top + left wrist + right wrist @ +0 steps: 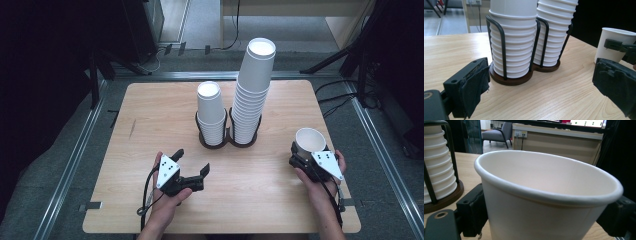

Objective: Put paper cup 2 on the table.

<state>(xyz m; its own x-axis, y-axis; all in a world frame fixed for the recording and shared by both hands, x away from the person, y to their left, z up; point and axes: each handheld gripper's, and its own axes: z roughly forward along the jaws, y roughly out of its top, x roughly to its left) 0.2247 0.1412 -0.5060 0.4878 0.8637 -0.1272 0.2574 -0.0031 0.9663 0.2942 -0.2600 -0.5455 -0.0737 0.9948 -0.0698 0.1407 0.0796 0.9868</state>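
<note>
A light wooden table (150, 115) stands on grey carpet (75, 145), framed by metal rails (65, 175) on the floor. Near the table's far middle, a dark twin wire holder (227, 142) keeps two stacks of white paper cups upside down: a short stack (211, 112) and, just beside it, a much taller stack (252, 95). Black stand legs (330, 60) and loose cables (340, 102) lie beyond the far corners. Farther back, the right gripper view shows a grey armchair (496, 135) and what appears to be a long wooden counter (556, 138), its details soft.
</note>
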